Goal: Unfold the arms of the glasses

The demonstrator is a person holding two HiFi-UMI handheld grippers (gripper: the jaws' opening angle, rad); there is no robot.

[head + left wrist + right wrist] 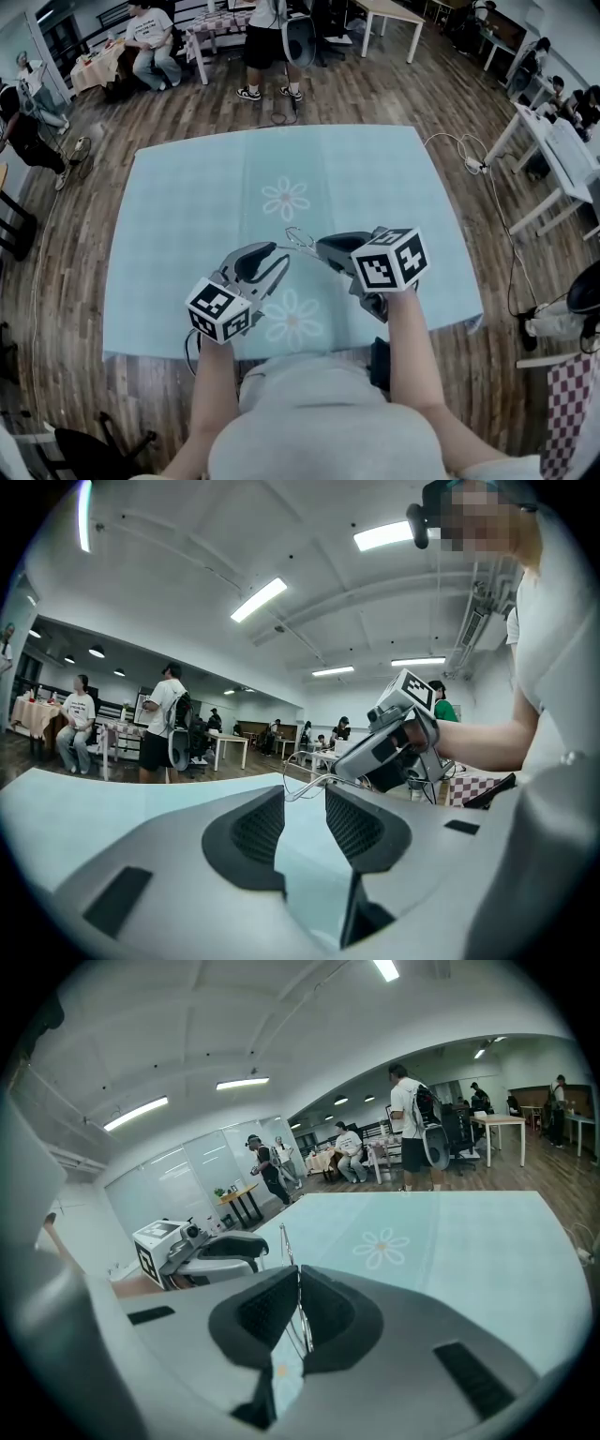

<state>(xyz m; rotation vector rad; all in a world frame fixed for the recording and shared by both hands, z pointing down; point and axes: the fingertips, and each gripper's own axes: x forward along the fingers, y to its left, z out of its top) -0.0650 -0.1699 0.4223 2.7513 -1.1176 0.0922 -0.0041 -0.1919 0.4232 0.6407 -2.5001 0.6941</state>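
The thin wire-framed glasses hang above the light blue tablecloth, between my two grippers. My right gripper comes in from the right and is shut on the frame; in the right gripper view the wire runs up out of the closed pads. My left gripper faces it from the lower left with its jaws wide apart. In the left gripper view a thin glasses arm lies just beyond the open left gripper and touches neither pad. The right gripper shows behind it.
The cloth has flower prints in the middle and near the front edge. Beyond the table a person stands on the wooden floor, and others sit at the back left. A white desk and a cable are at the right.
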